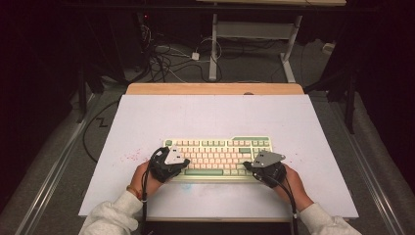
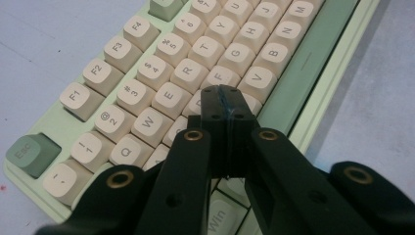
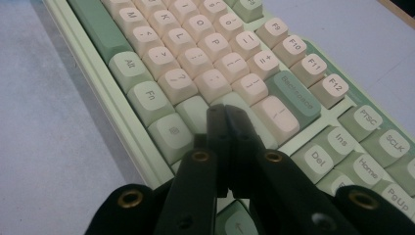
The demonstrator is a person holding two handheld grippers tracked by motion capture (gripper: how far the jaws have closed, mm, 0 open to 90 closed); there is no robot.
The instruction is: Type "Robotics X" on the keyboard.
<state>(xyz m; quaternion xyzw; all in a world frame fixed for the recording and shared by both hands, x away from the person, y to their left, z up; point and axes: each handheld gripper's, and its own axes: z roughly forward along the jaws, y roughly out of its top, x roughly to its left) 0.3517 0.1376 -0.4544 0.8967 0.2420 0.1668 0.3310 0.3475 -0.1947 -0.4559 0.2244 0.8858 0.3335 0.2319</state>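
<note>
Both grippers (image 1: 182, 165) closed over keyboard (image 1: 215, 147)

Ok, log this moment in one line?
left gripper: shut, over D key | right gripper: shut, over Enter | cream-and-green mechanical keyboard: flat on white table

My left claw (image 1: 182, 162) and right claw (image 1: 248, 166) both point far, jaws pressed together, forearms coming in from near.
</note>
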